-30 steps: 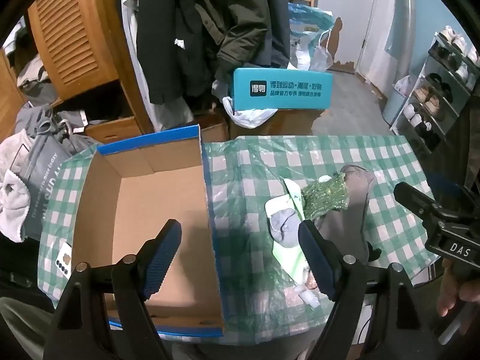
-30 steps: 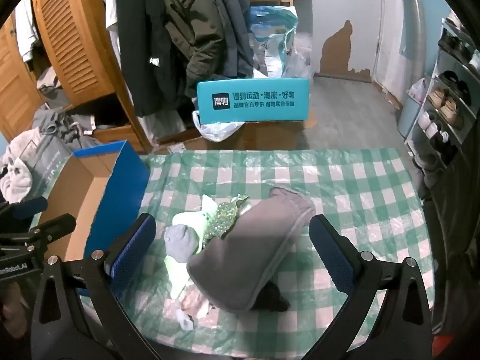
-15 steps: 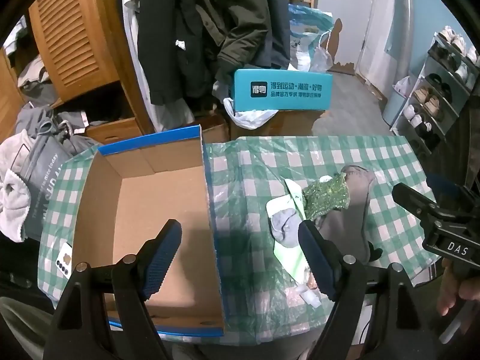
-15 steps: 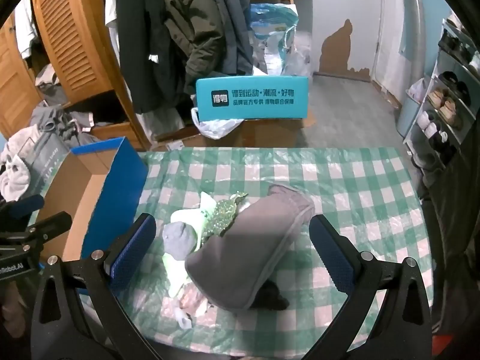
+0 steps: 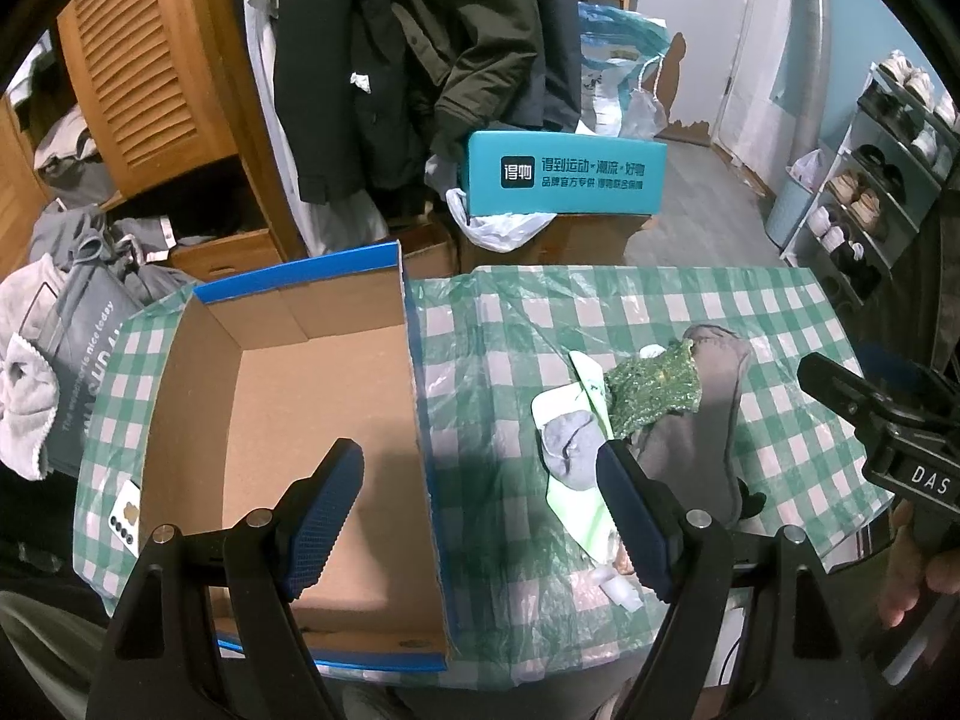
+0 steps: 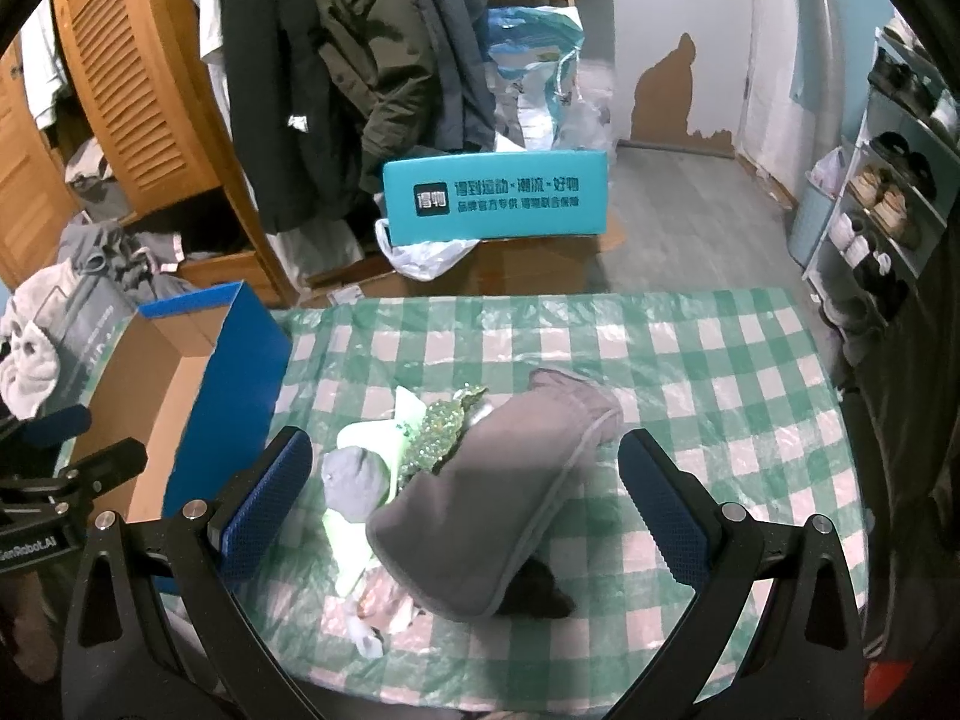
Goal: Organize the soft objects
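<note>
A heap of soft things lies on the green checked tablecloth (image 6: 720, 360): a big grey fabric pouch (image 6: 498, 498), a green sequinned piece (image 6: 441, 429), a small grey sock ball (image 6: 354, 480) and a pale green cloth (image 6: 351, 546). In the left wrist view the pouch (image 5: 696, 420), sequinned piece (image 5: 651, 390) and sock ball (image 5: 567, 444) lie right of an empty cardboard box (image 5: 288, 420) with blue edges. My left gripper (image 5: 480, 516) hangs open over the box's right wall. Above the heap, my right gripper (image 6: 465, 501) is open, holding nothing.
A phone (image 5: 124, 519) lies on the cloth left of the box. Small white scraps (image 6: 366, 636) sit at the table's near edge. Behind the table stand a teal box (image 6: 495, 201), hanging coats (image 6: 372, 60), a wooden wardrobe and a shoe rack (image 6: 894, 192) at right.
The right wrist view has shifted slightly, so the heap sits a little lower and left between the fingers. The left gripper has barely moved. Both stay open.
</note>
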Available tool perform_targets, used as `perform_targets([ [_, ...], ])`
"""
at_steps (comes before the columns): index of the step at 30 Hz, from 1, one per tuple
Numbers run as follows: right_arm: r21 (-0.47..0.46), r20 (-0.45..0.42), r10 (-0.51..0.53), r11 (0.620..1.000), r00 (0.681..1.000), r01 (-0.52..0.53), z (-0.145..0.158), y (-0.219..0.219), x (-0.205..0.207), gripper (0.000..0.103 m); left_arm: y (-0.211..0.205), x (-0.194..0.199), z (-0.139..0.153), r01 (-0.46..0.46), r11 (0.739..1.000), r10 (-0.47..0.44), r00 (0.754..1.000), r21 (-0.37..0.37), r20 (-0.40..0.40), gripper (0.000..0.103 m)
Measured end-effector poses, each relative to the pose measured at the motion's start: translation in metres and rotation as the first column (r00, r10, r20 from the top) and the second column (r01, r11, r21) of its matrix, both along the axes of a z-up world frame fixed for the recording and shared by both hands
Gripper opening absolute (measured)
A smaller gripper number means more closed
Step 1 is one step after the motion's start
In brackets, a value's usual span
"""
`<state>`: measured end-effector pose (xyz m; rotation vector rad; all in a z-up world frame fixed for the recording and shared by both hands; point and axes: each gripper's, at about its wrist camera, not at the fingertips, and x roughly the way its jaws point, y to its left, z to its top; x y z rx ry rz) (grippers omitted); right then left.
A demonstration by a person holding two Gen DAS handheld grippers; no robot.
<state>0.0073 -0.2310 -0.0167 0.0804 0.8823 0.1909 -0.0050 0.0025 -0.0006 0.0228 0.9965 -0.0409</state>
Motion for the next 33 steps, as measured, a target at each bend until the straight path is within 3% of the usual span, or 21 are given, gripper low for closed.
perform_targets([
  [33, -0.007, -0.008, 0.006, 1.0, 1.0, -0.006, -0.002, 0.002, -0.001, 0.101, -0.008, -0.002, -0.012, 0.009, 1.0, -0.009, 1.0, 0.013, -0.022, 0.081],
])
